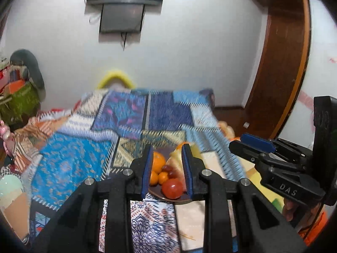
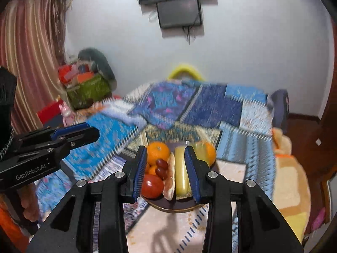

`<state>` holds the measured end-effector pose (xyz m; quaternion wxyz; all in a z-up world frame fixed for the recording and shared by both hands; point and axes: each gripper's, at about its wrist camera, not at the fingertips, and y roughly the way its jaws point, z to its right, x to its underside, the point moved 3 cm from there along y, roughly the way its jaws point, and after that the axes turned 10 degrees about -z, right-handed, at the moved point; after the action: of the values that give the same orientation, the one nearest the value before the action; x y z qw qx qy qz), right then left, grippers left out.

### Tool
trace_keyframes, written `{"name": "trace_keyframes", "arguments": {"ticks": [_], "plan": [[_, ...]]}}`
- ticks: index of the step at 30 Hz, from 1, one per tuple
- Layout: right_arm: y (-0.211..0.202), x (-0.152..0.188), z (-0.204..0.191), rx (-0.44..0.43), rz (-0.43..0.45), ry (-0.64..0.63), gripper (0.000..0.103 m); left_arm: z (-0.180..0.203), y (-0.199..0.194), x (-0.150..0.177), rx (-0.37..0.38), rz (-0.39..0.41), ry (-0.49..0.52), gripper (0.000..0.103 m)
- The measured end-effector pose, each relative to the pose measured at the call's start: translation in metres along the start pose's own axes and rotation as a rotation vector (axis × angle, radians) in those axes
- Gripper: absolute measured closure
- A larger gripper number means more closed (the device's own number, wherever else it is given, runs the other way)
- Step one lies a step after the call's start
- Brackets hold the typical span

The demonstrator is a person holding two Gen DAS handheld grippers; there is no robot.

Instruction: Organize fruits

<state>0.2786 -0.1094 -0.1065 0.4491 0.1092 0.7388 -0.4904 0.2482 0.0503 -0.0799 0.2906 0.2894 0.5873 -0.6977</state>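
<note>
Patchwork bedspread (image 2: 189,109) at mid-frame; fruit plate (image 2: 177,207) lower centre, framed by parted, empty right gripper (image 2: 166,172); left gripper (image 1: 166,168) likewise parted.

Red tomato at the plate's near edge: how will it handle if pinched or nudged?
The tomato looks round and glossy, so it probably rolls and may slip between flat pads. It sits by the plate rim, so a nudge could send it off. Likely soft; squeeze gently.
</note>
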Motion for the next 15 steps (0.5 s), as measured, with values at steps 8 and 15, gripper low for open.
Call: {"name": "trace_keyframes", "arguments": {"ticks": [8, 15], "plan": [[-0.109, -0.004, -0.031, 0.047, 0.214, -0.035, 0.069, 0.034, -0.116, 0.001, -0.006, 0.208, 0.049, 0.077], [-0.170, 0.011, -0.057, 0.046, 0.340, -0.050, 0.058, 0.056, -0.181, 0.018, -0.022, 0.321, 0.086, 0.074]]}}
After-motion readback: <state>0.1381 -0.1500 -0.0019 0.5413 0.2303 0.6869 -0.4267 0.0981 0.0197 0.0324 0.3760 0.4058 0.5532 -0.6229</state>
